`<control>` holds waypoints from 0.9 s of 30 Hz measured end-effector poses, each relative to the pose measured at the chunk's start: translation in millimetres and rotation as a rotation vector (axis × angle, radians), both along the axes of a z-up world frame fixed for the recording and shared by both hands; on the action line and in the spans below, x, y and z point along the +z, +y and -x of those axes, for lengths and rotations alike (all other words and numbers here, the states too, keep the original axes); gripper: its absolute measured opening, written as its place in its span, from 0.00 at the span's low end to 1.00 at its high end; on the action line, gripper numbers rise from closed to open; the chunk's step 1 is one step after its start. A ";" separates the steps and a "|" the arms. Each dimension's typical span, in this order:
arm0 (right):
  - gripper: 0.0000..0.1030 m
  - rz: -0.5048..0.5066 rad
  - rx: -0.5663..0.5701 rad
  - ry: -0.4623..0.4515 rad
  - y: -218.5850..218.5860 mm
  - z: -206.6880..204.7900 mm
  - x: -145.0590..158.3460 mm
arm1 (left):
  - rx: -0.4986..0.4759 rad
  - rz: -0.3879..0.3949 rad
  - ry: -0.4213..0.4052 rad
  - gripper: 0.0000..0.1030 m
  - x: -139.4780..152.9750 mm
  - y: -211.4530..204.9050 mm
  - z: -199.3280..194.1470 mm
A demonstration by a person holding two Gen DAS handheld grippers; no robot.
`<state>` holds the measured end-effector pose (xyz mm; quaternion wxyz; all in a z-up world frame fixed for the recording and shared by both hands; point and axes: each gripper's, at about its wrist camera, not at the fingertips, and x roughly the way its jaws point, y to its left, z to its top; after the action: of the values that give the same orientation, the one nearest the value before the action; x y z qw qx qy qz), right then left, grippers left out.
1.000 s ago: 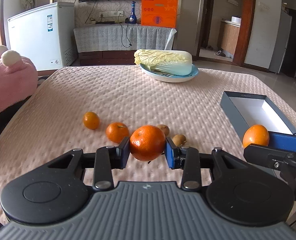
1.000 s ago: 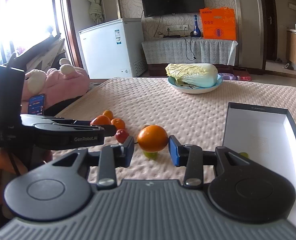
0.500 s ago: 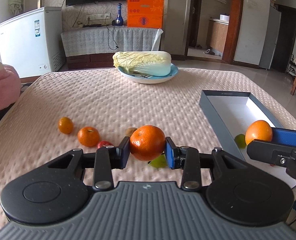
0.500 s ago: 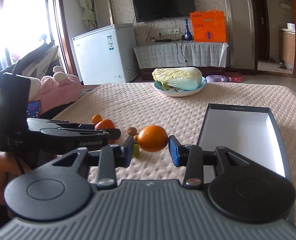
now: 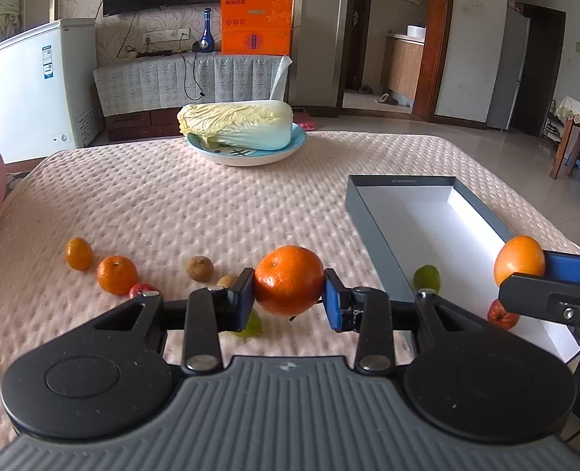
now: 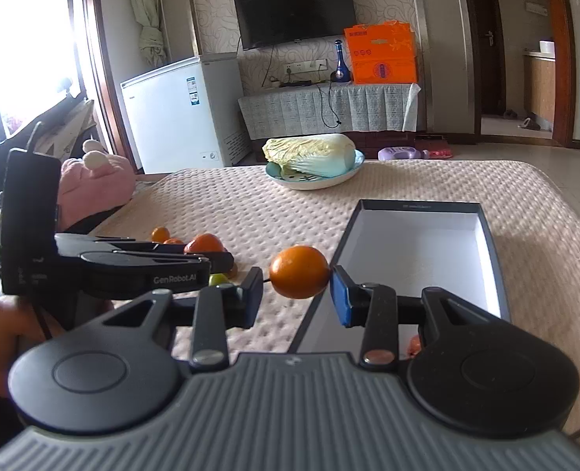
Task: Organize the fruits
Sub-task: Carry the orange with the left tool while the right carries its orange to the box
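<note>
My left gripper (image 5: pixel 289 298) is shut on a mandarin (image 5: pixel 289 279) and holds it above the table, just left of the grey box (image 5: pixel 376 231). My right gripper (image 6: pixel 296 294) is shut on an orange (image 6: pixel 299 271) over the box's near left edge (image 6: pixel 345 231); it also shows in the left wrist view (image 5: pixel 519 260). In the box lie a green fruit (image 5: pixel 426 277) and a small red fruit (image 5: pixel 501 314). On the cloth to the left lie two mandarins (image 5: pixel 116 274), two brown fruits (image 5: pixel 199 268), a red fruit (image 5: pixel 141 289) and a green one (image 5: pixel 250 325).
A plate (image 5: pixel 247 153) with a napa cabbage (image 5: pixel 235 123) stands at the back of the table. A pink plush (image 6: pixel 93 180) lies off the left edge. A white freezer (image 6: pixel 180 114) and a cabinet are behind the table.
Both grippers have moved right with their fruit. The right gripper's orange now hangs over the box's left edge, and the left gripper is closer to the box.
</note>
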<state>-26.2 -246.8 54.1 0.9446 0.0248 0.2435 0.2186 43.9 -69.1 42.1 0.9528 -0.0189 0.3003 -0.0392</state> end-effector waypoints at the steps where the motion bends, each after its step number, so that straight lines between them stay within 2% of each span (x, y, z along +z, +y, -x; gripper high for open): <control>1: 0.39 0.000 -0.004 0.000 -3.3 0.2 -0.3 | -0.004 0.002 0.000 0.41 -0.2 -2.6 -0.4; 14: 0.39 0.015 -0.076 0.023 -37.0 6.2 -6.6 | -0.095 0.019 -0.018 0.41 0.7 -45.4 -3.4; 27: 0.39 0.028 -0.099 0.033 -48.1 16.1 -7.1 | -0.152 0.038 -0.026 0.41 -0.4 -75.7 -8.9</control>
<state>-42.3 -294.9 47.0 0.9504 0.0274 0.2605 0.1679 52.7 -144.8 41.7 0.9505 -0.0138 0.2875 -0.1173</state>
